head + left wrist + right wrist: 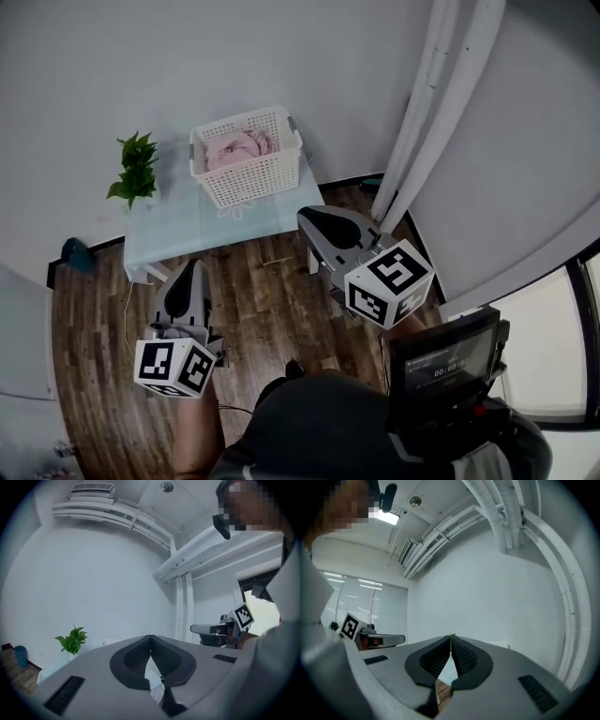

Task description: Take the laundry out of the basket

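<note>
Pink laundry (239,147) lies well apart from fingers (330,225).

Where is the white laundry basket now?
Head view, upper centre: the white plastic basket sits at the right end of the pale low table, right of the green leafy plant.

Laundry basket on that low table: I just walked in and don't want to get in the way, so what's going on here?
A person is standing back from the low table with tongs in each hand. The left tongs and right tongs are both shut and empty, held level and pointing toward the table. The pink laundry lies bunched inside the white basket, which sits on the table beside a small plant. Nothing has been taken out yet.
</note>
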Action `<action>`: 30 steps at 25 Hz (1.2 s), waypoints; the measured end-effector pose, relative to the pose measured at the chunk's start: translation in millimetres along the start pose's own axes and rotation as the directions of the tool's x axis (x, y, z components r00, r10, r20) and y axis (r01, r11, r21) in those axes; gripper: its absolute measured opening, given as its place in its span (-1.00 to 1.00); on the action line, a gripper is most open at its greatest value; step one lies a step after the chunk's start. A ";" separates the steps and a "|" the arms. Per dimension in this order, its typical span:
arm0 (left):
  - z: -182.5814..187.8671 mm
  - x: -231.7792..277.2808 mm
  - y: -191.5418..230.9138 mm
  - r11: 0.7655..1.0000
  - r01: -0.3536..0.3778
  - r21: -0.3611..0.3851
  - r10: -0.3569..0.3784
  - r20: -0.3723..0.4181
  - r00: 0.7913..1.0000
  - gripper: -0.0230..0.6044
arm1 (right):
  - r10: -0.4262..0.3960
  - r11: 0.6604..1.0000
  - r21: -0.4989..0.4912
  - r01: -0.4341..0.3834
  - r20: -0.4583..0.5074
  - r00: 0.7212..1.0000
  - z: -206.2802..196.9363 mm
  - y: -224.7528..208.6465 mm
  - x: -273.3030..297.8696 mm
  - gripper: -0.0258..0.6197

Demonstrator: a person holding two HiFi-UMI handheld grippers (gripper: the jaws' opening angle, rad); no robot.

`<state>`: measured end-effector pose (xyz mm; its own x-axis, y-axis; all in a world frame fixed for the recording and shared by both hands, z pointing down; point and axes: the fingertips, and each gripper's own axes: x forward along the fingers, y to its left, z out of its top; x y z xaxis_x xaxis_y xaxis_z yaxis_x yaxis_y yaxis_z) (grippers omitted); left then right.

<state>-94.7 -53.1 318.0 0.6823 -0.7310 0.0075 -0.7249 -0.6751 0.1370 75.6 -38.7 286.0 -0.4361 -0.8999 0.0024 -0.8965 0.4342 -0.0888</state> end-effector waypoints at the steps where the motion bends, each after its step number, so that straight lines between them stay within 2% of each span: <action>1: 2.0 3.0 7.9 1.000 0.002 -0.003 -0.002 0.001 1.000 -0.90 | -0.006 1.000 0.000 0.006 0.000 1.000 1.6 -0.2 8.2 -0.86; 10: 11.6 28.1 52.3 0.999 0.011 -0.035 -0.010 0.027 1.000 -0.90 | -0.039 0.999 -0.008 0.039 0.003 0.999 7.4 -5.3 49.2 -0.86; 14: 6.1 56.6 82.1 0.998 0.010 -0.068 -0.008 0.028 1.000 -0.90 | -0.052 0.998 -0.023 0.052 -0.015 0.999 2.0 -20.1 77.8 -0.86; 18: -2.5 81.2 89.6 0.997 -0.003 -0.075 0.003 0.006 1.000 -0.90 | -0.054 0.998 -0.028 0.053 -0.028 0.998 -2.2 -43.7 91.7 -0.86; 24: -2.8 125.7 95.3 0.997 -0.032 -0.077 0.032 -0.001 0.999 -0.90 | -0.008 1.000 -0.003 0.008 -0.031 0.999 -7.3 -88.0 124.6 -0.86; 30: 10.3 171.0 108.9 0.994 -0.096 -0.046 0.096 -0.004 0.995 -0.90 | 0.065 0.997 -0.029 -0.066 -0.029 0.997 7.2 -128.5 161.3 -0.86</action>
<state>-58.0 -252.7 324.0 0.6095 -0.7924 0.0242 -0.7822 -0.5962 0.1810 121.0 -240.0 290.6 -0.4957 -0.8681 0.0252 -0.8676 0.4936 -0.0601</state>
